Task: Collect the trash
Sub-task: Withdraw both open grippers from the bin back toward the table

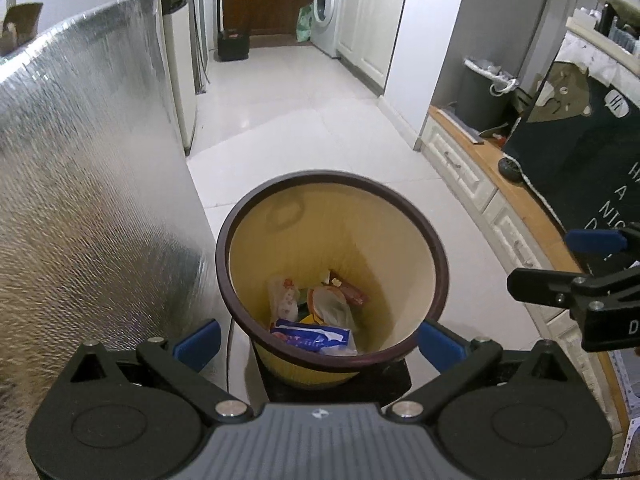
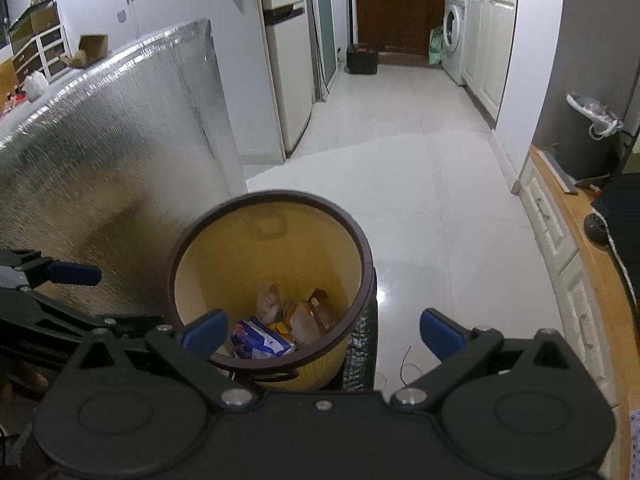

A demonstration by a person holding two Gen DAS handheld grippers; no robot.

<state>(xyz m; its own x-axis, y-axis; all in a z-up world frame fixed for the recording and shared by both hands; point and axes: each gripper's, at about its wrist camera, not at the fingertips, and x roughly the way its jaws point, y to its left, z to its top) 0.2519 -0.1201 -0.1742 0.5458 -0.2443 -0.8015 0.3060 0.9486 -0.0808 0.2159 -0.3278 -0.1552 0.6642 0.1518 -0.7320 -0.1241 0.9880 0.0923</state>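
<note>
A yellow waste bin with a dark brown rim [image 1: 436,252] [image 2: 362,248] stands on a black stand just ahead of both grippers. Inside lie several wrappers: a blue and white packet [image 1: 316,336] [image 2: 260,340], a clear bag [image 1: 334,308] and orange-brown packets [image 2: 316,312]. My left gripper [image 1: 320,340] is open, its blue fingertips on either side of the bin's near rim with nothing held. My right gripper [image 2: 322,330] is open too and holds nothing; it shows in the left wrist view [image 1: 560,260] at the right edge. The left gripper's blue pad [image 2: 76,274] shows at the left in the right wrist view.
A table covered in silver foil [image 1: 92,168] [image 2: 112,140] stands left of the bin. White drawers under a wooden counter [image 1: 480,172] [image 2: 568,240] run along the right, with a dark cloth [image 1: 580,140]. White tiled floor [image 2: 420,168] stretches ahead toward a fridge [image 2: 288,60] and washing machine [image 1: 326,8].
</note>
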